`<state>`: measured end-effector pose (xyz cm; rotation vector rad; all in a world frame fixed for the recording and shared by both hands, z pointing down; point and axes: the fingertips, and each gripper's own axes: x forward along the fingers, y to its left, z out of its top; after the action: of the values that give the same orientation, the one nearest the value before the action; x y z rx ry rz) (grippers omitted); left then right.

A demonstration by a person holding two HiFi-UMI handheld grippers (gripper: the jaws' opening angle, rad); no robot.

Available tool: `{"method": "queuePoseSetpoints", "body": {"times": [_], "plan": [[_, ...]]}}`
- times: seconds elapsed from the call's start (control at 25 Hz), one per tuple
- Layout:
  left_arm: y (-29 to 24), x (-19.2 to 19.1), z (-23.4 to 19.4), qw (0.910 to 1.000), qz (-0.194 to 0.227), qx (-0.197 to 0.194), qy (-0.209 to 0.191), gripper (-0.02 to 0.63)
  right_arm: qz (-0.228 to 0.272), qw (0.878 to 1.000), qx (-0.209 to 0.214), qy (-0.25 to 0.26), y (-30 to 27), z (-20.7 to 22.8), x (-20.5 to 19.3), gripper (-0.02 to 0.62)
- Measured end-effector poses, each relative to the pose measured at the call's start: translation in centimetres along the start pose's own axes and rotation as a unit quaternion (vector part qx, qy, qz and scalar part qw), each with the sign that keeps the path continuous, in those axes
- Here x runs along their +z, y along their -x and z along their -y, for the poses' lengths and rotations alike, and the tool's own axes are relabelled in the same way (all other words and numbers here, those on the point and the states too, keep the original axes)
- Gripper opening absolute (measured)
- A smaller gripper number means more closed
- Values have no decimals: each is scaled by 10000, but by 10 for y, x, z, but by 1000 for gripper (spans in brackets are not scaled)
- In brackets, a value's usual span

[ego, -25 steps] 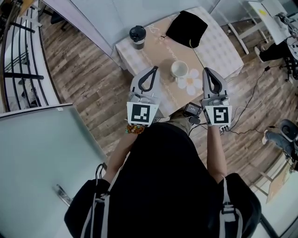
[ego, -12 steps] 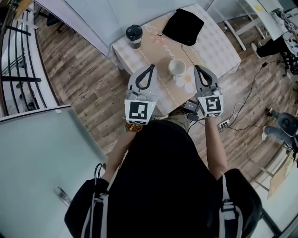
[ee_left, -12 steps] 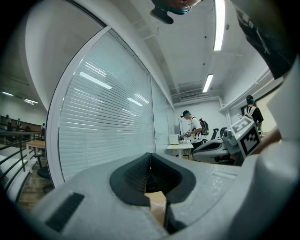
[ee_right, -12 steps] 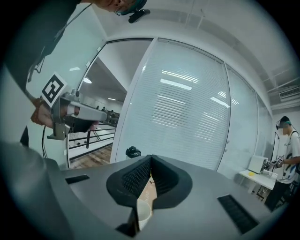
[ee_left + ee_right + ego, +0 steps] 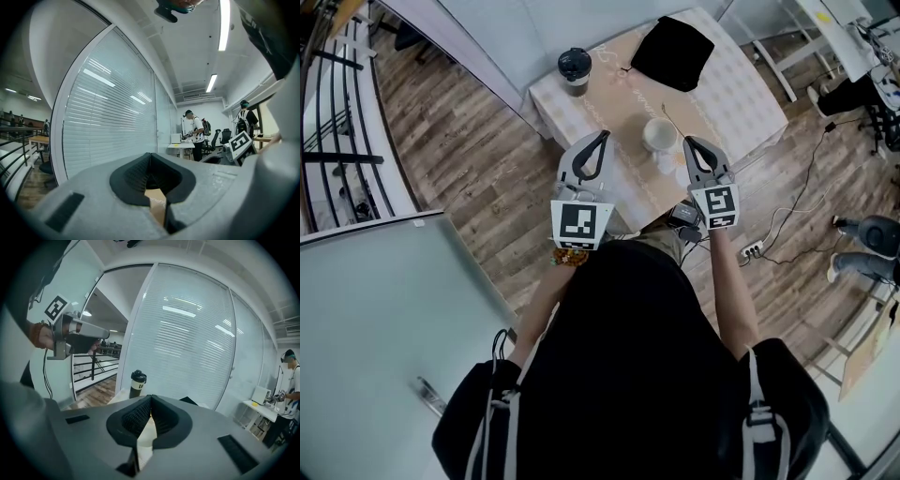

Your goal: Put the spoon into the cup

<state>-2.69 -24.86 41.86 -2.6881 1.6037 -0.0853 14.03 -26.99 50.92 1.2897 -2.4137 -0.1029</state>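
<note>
A white cup [image 5: 660,134] stands on the brown runner of a small table [image 5: 741,84] in the head view. A thin dark line [image 5: 671,118] lies just right of the cup; I cannot tell whether it is the spoon. My left gripper [image 5: 604,137] hovers over the table's near left edge, left of the cup, its jaws closed and holding nothing [image 5: 150,154]. My right gripper [image 5: 686,142] sits close to the cup's right side, jaws also touching at the tips and empty [image 5: 150,397]. Both gripper views look level across the room, not at the cup.
A black lidded tumbler [image 5: 576,70] [image 5: 138,383] stands at the table's far left corner. A black cloth bundle [image 5: 672,52] lies at the far middle. A power strip and cables [image 5: 750,249] lie on the wood floor to the right. A glass wall with blinds [image 5: 187,357] is behind the table.
My right gripper has moved left and forward, ending close beside the cup. The left gripper has stayed about where it was.
</note>
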Motion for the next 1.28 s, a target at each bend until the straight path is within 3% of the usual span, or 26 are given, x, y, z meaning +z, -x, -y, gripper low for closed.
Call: {"method": "queuePoseSetpoints", "body": {"times": [1.28], "plan": [[9,-11,-14,9997,-104,127,185,17,-835,9956,335,-276,-21,-39,-72,8]]}}
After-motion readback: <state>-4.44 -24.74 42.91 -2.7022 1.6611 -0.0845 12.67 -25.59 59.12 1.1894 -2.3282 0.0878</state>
